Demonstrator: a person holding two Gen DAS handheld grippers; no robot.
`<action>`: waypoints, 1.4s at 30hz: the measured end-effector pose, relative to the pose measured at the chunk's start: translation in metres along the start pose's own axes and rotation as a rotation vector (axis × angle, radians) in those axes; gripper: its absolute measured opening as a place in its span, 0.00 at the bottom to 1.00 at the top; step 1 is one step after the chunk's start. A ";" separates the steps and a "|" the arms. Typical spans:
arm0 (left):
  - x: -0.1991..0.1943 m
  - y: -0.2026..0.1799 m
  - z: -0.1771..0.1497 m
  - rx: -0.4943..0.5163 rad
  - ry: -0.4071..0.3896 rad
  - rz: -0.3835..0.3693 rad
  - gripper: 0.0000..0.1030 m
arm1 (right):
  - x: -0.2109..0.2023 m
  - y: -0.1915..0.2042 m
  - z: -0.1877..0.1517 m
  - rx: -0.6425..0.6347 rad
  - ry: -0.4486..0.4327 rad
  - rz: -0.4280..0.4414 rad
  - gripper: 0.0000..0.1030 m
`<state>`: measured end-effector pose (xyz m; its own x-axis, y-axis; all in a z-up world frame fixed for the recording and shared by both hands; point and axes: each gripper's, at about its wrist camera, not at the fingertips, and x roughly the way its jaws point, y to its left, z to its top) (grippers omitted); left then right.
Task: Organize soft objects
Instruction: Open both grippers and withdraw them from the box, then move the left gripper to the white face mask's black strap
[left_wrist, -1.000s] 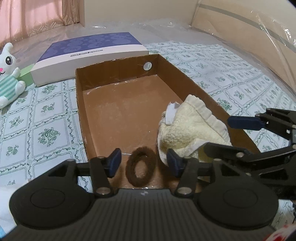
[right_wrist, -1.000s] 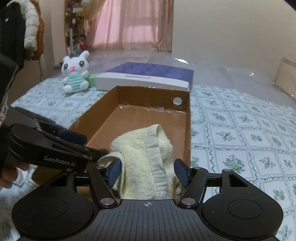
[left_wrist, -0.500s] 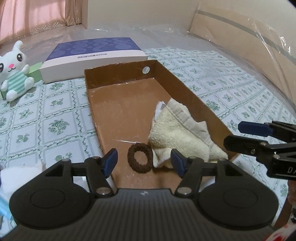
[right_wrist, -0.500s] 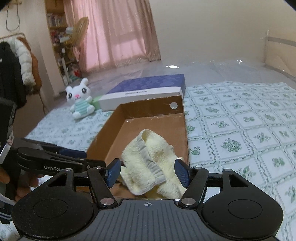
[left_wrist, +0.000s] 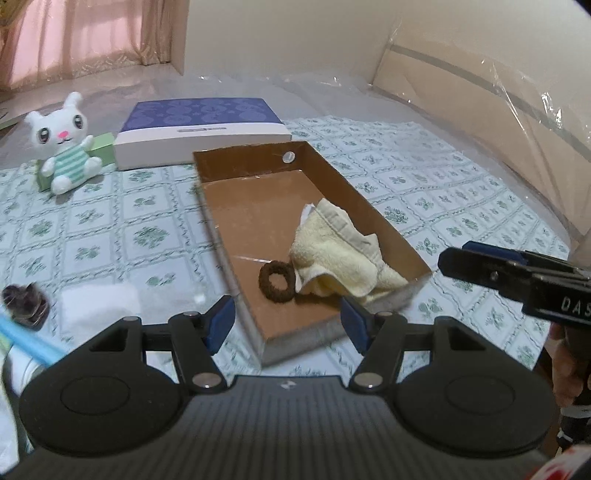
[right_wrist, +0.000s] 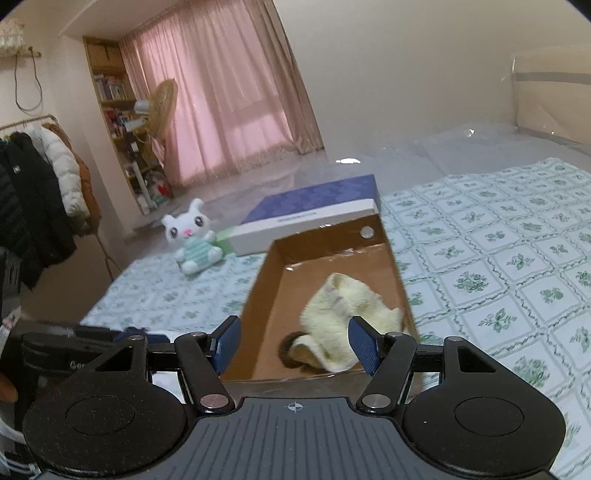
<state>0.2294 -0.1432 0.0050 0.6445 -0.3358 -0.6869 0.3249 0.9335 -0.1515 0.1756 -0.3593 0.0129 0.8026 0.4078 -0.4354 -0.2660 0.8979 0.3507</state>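
Observation:
A brown cardboard box (left_wrist: 221, 236) lies open on the bed. Inside it are a cream towel (left_wrist: 340, 254) and a dark brown hair tie (left_wrist: 277, 281) at the near end. The box (right_wrist: 266, 273) and towel (right_wrist: 351, 310) also show in the right wrist view. My left gripper (left_wrist: 288, 325) is open and empty, held back above the box's near end. My right gripper (right_wrist: 295, 347) is open and empty, also above the near end; it shows at the right of the left wrist view (left_wrist: 517, 273). A white bunny plush (left_wrist: 62, 147) sits at the far left.
A purple and white flat box (left_wrist: 199, 129) lies behind the cardboard box, with a green block (left_wrist: 101, 147) beside the bunny. A white cloth (left_wrist: 96, 306), a dark small object (left_wrist: 24, 299) and a blue strip (left_wrist: 26, 339) lie at the near left. A plastic-wrapped headboard (left_wrist: 498, 99) stands on the right.
Both grippers have pulled back and up from the box, both open and empty. The towel and hair tie stay in the box.

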 end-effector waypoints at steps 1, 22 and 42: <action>-0.007 0.001 -0.004 -0.004 -0.005 0.002 0.59 | -0.003 0.005 -0.002 0.004 -0.004 0.005 0.62; -0.141 0.081 -0.089 -0.153 -0.102 0.145 0.59 | -0.009 0.098 -0.054 -0.012 0.062 0.100 0.63; -0.153 0.156 -0.179 -0.361 -0.006 0.294 0.59 | 0.055 0.138 -0.106 -0.104 0.244 0.124 0.62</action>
<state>0.0582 0.0765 -0.0408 0.6773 -0.0498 -0.7341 -0.1331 0.9729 -0.1888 0.1266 -0.1948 -0.0507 0.6117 0.5318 -0.5857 -0.4176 0.8459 0.3318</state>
